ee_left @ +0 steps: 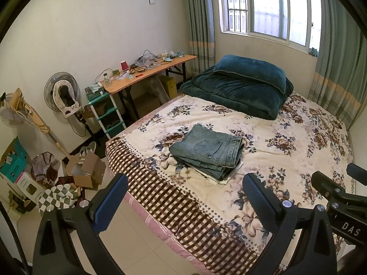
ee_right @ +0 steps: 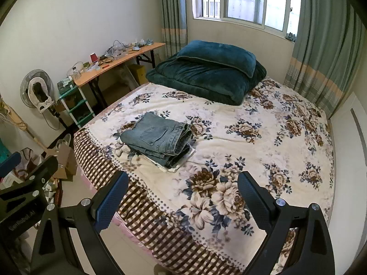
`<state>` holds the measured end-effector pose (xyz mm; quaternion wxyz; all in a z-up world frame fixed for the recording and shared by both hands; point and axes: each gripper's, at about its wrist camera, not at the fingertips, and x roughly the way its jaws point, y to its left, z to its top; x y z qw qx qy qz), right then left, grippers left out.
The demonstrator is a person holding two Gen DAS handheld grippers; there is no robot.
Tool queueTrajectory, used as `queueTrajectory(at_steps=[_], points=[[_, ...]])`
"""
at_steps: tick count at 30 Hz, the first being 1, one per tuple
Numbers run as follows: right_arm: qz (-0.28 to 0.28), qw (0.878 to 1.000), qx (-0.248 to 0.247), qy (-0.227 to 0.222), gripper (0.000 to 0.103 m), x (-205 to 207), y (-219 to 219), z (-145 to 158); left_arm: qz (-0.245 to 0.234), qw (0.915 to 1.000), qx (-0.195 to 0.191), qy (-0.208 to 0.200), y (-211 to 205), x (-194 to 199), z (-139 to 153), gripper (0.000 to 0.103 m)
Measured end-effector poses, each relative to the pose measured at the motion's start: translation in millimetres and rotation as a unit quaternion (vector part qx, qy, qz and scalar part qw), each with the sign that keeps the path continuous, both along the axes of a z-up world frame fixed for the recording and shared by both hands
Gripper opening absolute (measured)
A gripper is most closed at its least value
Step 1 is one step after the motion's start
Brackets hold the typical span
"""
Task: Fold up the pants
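Observation:
A pair of blue jeans (ee_left: 206, 151) lies folded into a compact stack on the floral bedspread (ee_left: 286, 160), back pocket up, on top of a white sheet. It also shows in the right wrist view (ee_right: 160, 137). My left gripper (ee_left: 185, 197) is open and empty, held back from the bed's near edge, short of the jeans. My right gripper (ee_right: 181, 194) is open and empty, over the bed's near edge, right of the jeans. The right gripper's body shows at the left view's right edge (ee_left: 339, 197).
A dark green folded quilt with pillow (ee_left: 240, 84) lies at the bed's head under the window. A cluttered wooden desk (ee_left: 149, 73), green shelf rack (ee_left: 103, 112), fan (ee_left: 62, 91), and cardboard boxes (ee_left: 87, 169) stand left of the bed on the tiled floor.

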<state>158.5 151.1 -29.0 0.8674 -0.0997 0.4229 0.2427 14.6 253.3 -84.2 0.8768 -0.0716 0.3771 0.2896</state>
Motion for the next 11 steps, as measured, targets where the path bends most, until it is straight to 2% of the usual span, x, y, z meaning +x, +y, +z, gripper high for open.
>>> queueTrajectory(at_steps=[8,11], points=[[0.0,1.0,0.002,0.001,0.098,-0.3,-0.5,1.7,0.002,1.0,-0.006,-0.002,-5.0,-7.2,-0.9,0.102],[0.0,1.0,0.003,0.001,0.098,-1.1,-0.3,2.1,0.001,0.9998,-0.02,-0.002,-4.0,-8.0,-2.2,0.102]])
